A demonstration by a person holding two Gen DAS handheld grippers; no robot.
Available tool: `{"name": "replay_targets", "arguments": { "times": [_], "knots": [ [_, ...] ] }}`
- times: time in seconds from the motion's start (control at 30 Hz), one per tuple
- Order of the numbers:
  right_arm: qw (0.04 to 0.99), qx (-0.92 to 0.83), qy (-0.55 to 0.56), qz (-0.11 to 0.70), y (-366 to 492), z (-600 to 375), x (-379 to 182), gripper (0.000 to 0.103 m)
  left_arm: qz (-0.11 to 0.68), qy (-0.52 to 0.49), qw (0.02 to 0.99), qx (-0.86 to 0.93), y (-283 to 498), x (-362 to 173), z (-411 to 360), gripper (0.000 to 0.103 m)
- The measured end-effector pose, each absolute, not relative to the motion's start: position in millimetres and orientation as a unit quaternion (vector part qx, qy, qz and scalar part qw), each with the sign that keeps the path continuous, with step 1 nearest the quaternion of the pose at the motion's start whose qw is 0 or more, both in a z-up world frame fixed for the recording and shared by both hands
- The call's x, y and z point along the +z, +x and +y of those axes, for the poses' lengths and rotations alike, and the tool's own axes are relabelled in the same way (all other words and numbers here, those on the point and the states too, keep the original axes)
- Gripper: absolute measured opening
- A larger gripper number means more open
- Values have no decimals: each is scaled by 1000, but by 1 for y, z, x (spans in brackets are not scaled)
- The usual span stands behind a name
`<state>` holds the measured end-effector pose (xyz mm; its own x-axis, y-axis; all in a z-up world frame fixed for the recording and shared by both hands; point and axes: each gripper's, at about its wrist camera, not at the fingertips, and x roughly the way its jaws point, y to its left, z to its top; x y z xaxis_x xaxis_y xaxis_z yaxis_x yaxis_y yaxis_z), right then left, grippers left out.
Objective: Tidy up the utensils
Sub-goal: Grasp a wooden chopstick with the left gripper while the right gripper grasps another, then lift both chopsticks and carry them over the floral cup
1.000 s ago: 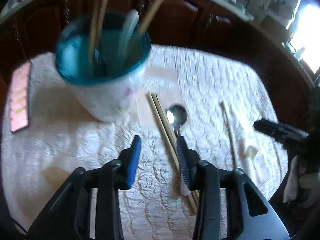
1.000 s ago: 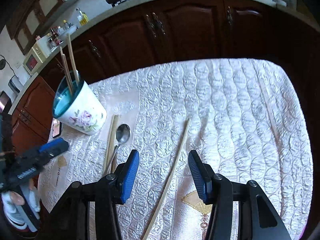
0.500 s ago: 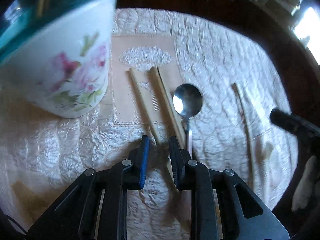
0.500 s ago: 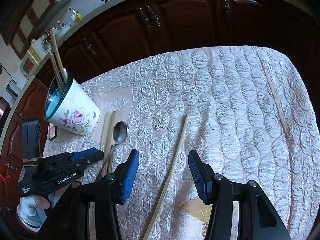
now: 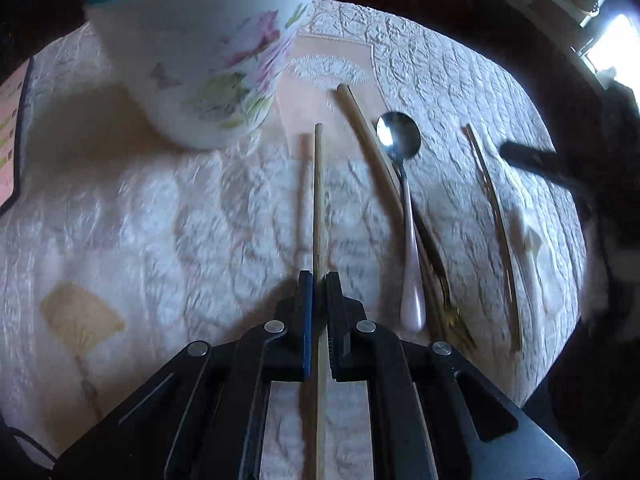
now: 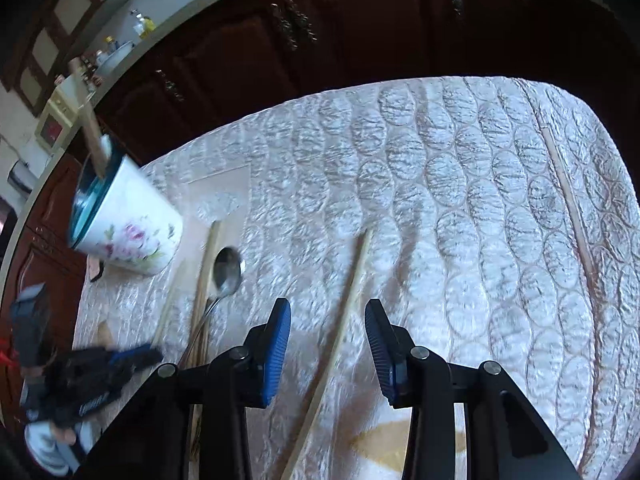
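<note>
My left gripper (image 5: 319, 280) is shut on a wooden chopstick (image 5: 318, 200) that runs straight out between its pads toward the floral cup (image 5: 208, 60). The cup holds several utensils. To the right lie a second chopstick (image 5: 368, 136), a pink-handled spoon (image 5: 398, 136) and a third chopstick (image 5: 496, 208). In the right wrist view my right gripper (image 6: 328, 344) hangs low over that third chopstick (image 6: 348, 292). Its jaws are closing with the stick between them, and the pads stand clear of it. The cup (image 6: 124, 224), spoon (image 6: 228, 268) and left gripper (image 6: 120, 360) show at left.
A quilted white cloth (image 6: 460, 200) covers the table. Another thin stick (image 6: 568, 196) lies near its far right edge. A pink flat object (image 5: 8, 140) rests at the left edge. Dark wooden cabinets (image 6: 320, 40) stand close behind the table.
My left gripper came down by the cup and shut on a chopstick, which now sits apart from its neighbour. My right gripper sank toward the lone chopstick and its jaws narrowed.
</note>
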<state>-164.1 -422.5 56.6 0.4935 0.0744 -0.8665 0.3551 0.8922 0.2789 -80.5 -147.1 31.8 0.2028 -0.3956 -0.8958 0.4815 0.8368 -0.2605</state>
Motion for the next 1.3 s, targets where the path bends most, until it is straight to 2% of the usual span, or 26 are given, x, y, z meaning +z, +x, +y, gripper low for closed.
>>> {"name": "replay_targets", "arguments": {
  "times": [0.17,0.23,0.27,0.3,0.4,0.57,0.73,0.8,0.83,0.87,0.93,1.3],
  "knots": [
    [824,-79,227,513,-137,-433,39,38,552,55,785,-275,-81,38,-149,5],
    [812,-82,234,528,-128,-435,26,20,546,59,791,-270,-77,39,-152,5],
    [807,-82,238,534,-128,-435,22,8,545,58,793,-267,-74,40,-156,6],
    [806,-79,244,533,-130,-434,21,6,543,57,795,-265,-70,40,-158,8],
    [802,-53,252,539,-142,-424,22,5,537,55,802,-254,-58,38,-165,18],
    [794,-26,262,549,-159,-407,23,5,532,64,811,-236,-36,32,-182,22],
    [796,-38,220,562,-147,-393,23,6,525,82,814,-233,-27,29,-195,23],
    [795,-39,216,565,-139,-392,22,6,522,87,815,-235,-27,29,-196,21],
    [795,-38,217,565,-136,-391,21,6,521,89,816,-236,-27,29,-196,13],
    [795,-38,218,564,-129,-388,20,6,520,91,816,-237,-28,29,-196,9],
    [798,-37,219,560,-127,-384,17,6,520,88,815,-238,-29,31,-193,5],
    [826,-20,203,526,-140,-376,56,5,492,71,832,-246,-43,62,-182,5]
  ]
}}
